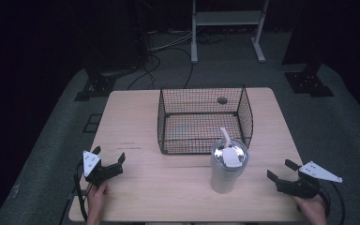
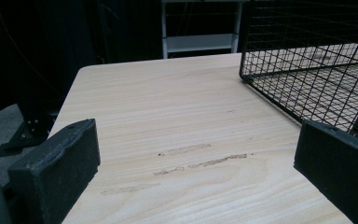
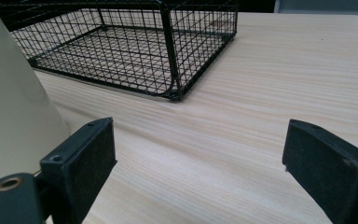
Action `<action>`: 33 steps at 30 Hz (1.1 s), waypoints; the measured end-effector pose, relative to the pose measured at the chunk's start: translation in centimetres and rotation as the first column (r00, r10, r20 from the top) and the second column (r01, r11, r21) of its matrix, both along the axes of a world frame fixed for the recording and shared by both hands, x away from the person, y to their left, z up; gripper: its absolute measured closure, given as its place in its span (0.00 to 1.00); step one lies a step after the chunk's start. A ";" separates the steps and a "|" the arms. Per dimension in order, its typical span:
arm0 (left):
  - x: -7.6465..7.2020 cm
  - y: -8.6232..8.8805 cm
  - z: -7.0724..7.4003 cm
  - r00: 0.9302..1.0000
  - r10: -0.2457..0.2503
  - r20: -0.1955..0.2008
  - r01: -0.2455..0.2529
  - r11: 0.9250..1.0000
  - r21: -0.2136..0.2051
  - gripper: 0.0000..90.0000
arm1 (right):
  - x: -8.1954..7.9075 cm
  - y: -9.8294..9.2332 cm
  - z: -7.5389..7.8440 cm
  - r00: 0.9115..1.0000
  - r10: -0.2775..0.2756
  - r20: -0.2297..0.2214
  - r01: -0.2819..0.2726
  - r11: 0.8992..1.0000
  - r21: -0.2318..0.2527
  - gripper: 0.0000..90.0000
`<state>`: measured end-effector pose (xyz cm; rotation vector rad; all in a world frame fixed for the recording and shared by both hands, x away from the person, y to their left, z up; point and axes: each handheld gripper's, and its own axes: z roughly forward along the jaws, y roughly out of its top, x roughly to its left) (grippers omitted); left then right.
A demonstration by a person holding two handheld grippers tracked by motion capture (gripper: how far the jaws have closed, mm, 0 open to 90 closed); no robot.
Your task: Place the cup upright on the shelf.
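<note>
Wooden table (image 1: 168, 187) holds a black wire basket (image 1: 204, 119) at its middle. Just in front stands a pale tumbler (image 1: 228, 167) with lid and straw. Left gripper (image 1: 108, 165) and right gripper (image 1: 278, 170) rest near the front corners, jaws apart, empty.

On the table (image 1: 136, 183) a tumbler (image 1: 228, 168) stands just before the wire basket (image 1: 204, 119), between both tools.
</note>
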<state>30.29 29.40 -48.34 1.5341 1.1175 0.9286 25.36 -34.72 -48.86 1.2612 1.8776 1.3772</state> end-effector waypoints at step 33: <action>-0.1 -0.1 0.0 1.000 -0.001 -0.001 0.001 1.000 0.010 0.00 | -1.5 3.2 3.4 0.985 0.170 0.039 -0.168 0.984 -0.051 0.10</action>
